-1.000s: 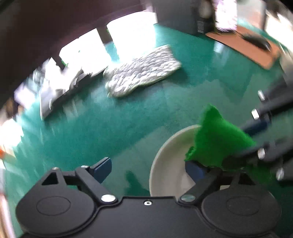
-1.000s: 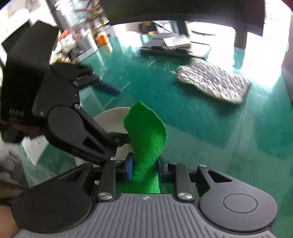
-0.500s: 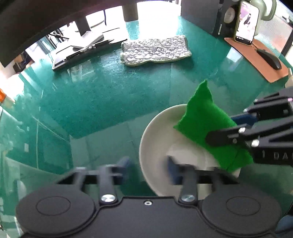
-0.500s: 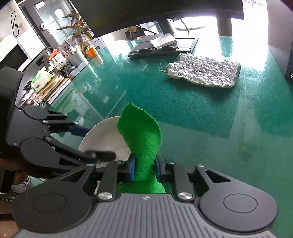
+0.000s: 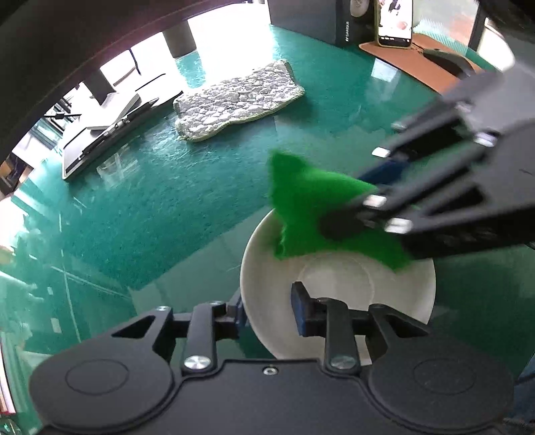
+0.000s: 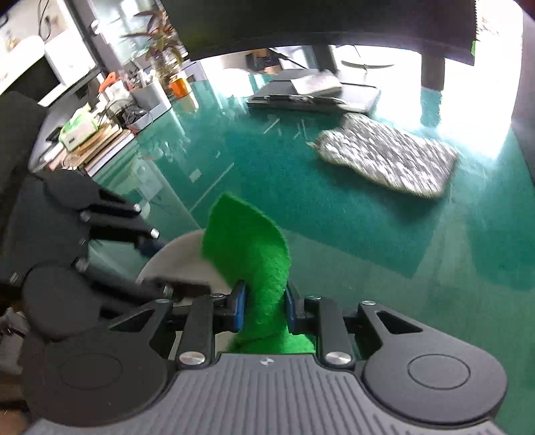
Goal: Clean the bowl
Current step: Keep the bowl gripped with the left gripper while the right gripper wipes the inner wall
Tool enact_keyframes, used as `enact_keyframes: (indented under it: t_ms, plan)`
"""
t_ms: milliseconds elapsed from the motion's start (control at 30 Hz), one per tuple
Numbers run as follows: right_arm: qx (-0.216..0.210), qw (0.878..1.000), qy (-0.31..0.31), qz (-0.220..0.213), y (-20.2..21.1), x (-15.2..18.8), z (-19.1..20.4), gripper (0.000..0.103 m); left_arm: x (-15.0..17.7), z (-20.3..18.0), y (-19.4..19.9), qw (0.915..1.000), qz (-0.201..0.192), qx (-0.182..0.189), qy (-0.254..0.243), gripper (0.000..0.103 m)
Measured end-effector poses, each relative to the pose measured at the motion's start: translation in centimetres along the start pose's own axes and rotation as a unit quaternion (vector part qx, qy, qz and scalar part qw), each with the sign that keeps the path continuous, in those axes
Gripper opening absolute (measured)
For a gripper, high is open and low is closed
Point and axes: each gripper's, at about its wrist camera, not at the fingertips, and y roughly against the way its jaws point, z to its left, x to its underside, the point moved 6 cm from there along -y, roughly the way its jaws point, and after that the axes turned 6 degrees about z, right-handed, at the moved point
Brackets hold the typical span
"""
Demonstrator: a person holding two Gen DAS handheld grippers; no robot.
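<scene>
My left hand-held gripper [image 5: 267,309] clamped on the near rim of the white bowl [image 5: 337,284], bowl resting on the green counter [image 5: 167,200], my right hand-held gripper [image 6: 264,306] clenched on the green cloth [image 6: 254,254] over the bowl, grey quilted mat [image 6: 391,162] well beyond.

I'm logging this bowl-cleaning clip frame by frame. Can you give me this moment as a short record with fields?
surface: glossy green tabletop
bowl: white bowl, upright on the tabletop
left gripper: left gripper, jaws astride the bowl's near rim, one finger inside, one outside; contact not clear
right gripper: right gripper, shut on the green cloth
cloth position: hangs over the bowl's far side, contact with the inside unclear
background: grey quilted mat, phone, mouse
</scene>
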Motion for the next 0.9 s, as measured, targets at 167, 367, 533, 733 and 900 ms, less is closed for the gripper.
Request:
enact_keyframes:
  t_ms: [167,367,533,733,900]
  plan:
    - [0.008,0.998,0.057,0.005,-0.9,-1.2,1.3,0.024,0.1,-0.1,0.1,0.9999,-0.003,-0.014,-0.003,0.029]
    - [-0.006,1.0,0.005,0.007,1.1,2.4,-0.4,0.022,-0.3,-0.2,-0.2,0.9997,-0.007,-0.022,-0.006,0.03]
    - [-0.014,1.0,-0.023,-0.004,2.6,3.9,-0.3,0.025,-0.9,-0.8,-0.3,0.9992,-0.006,-0.029,-0.026,0.031]
    - [-0.004,1.0,-0.013,-0.003,1.4,2.4,-0.7,0.022,-0.8,-0.9,-0.3,0.9984,-0.011,-0.03,-0.048,0.031]
    - [-0.004,0.999,0.032,-0.003,-0.3,-0.9,0.0,0.026,-0.7,-1.3,-0.4,0.9967,-0.013,-0.05,-0.063,0.032]
